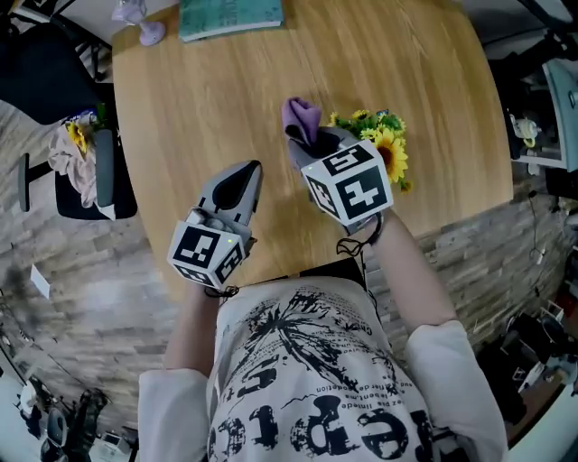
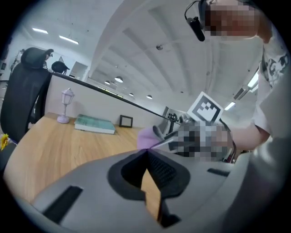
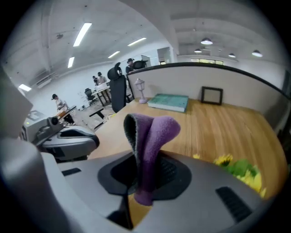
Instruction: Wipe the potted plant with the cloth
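Two grippers hang over the near part of the wooden table (image 1: 181,108). The left gripper (image 1: 252,170) has its jaws pressed together with nothing between them. Just beside it, the right gripper (image 1: 312,144) pinches the purple cloth (image 1: 302,115), whose folded end stands up past the jaw tips. The potted plant (image 1: 386,144) is close to the right of those jaws and apart from the cloth. Its sunflowers and leaves show, but its pot is hidden. At the far edge lie a teal book (image 1: 230,16) and a small lamp (image 1: 137,23).

An open-plan office: strip lights (image 3: 82,34) on a high ceiling, a black office chair (image 3: 117,88), people (image 3: 55,101) at far desks, and a low partition (image 3: 236,75) behind the wooden counter (image 3: 227,123).
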{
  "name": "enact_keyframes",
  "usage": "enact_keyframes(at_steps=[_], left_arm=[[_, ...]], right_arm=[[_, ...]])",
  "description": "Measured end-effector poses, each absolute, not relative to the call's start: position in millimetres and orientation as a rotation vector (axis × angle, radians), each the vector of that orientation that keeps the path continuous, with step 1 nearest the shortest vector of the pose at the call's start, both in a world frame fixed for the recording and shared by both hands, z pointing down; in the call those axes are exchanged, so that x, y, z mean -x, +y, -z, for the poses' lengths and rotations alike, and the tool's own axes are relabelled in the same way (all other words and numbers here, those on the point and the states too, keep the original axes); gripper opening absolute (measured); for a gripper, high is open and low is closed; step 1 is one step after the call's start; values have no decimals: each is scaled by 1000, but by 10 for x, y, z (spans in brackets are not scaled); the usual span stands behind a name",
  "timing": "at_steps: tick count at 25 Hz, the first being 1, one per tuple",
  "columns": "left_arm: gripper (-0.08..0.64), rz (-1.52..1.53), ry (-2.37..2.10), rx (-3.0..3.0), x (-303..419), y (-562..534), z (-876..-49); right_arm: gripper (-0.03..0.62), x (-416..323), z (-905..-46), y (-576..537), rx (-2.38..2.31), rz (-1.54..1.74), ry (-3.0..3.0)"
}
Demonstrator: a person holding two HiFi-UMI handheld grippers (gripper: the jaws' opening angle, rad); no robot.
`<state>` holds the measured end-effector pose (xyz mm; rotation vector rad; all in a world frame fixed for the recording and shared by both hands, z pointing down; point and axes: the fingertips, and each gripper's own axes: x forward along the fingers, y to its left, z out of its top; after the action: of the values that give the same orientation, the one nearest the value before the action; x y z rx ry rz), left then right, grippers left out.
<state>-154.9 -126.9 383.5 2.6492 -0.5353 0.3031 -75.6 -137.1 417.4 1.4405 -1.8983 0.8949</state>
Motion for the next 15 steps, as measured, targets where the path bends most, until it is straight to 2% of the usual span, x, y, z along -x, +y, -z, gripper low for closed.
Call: enact_keyframes(at_steps=[6, 15], left_arm=[[3, -359, -427, -2624, 1657, -1179, -4071], [3, -391, -344, -2611, 1597, -1101, -4260]], right_arm=[[77, 594, -4803, -1272, -1698, -1079, -1650], [75, 412, -5002, -1160, -1907, -1409, -1547]])
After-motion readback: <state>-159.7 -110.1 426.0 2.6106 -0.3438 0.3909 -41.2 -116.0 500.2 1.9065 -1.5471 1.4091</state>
